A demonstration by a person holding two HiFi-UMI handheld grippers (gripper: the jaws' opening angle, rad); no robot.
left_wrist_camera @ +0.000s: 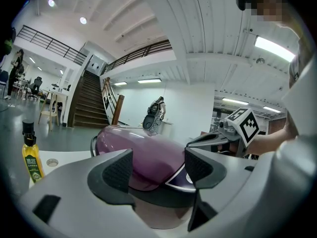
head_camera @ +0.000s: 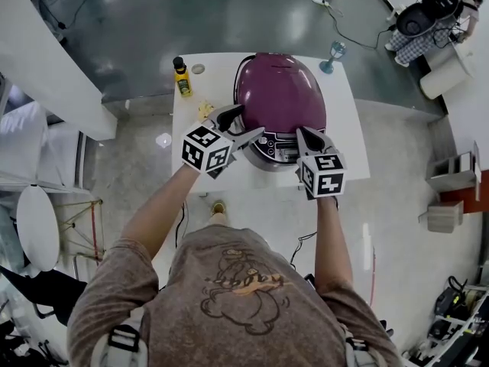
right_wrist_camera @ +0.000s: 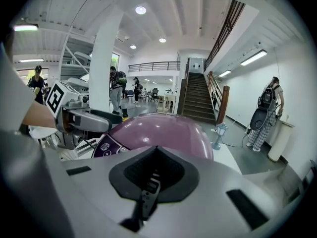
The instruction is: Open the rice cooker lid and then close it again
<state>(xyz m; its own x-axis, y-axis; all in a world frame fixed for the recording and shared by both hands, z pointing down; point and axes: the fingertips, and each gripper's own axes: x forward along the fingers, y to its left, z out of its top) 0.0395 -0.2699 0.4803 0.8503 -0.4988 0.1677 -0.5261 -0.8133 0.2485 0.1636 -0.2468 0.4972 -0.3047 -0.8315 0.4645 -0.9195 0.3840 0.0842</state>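
Left hand-held gripper (head_camera: 238, 127) jaws apart, empty, at rice cooker (head_camera: 280, 98) front-left. Right hand-held gripper (head_camera: 307, 138) jaws together, empty, front-right. Cooker mid-surface (head_camera: 348, 128), lid down, straight ahead of both, right likely nearer front panel.

Open office-lab hall: polished grey floor (head_camera: 229, 14), staircase (right_wrist_camera: 197, 100), railed mezzanine (right_wrist_camera: 153, 66), ceiling strip lights (right_wrist_camera: 253, 57).

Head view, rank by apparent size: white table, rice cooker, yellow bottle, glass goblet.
1. white table
2. rice cooker
3. yellow bottle and glass goblet: they look about alike, so they are not ranked against each other.
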